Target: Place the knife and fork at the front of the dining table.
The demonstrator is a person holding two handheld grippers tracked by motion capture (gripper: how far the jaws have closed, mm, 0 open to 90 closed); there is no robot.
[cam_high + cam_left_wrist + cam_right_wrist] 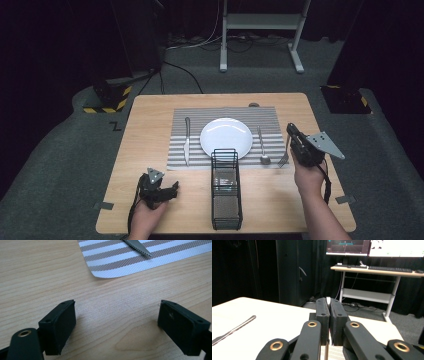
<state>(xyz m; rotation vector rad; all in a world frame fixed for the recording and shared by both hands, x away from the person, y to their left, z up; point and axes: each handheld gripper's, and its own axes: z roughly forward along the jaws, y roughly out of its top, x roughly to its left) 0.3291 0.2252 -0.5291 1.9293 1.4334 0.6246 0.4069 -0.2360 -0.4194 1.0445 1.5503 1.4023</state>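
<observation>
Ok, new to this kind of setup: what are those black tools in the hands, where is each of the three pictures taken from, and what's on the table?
A person sits at a wooden table and holds a hand tool with two jaws in each hand. One picture looks down from above the table; the other two come from small cameras riding on the tools, looking along their jaws.

On the table lies a striped placemat with a white plate, a knife to its left and a spoon to its right. In front of the mat stands a black wire basket.

The right gripper is shut on a fork, its tines pointing down near the mat's right edge. Its own camera shows a sliver of the handle between the jaws. The left gripper rests open over bare wood, holding nothing.
</observation>
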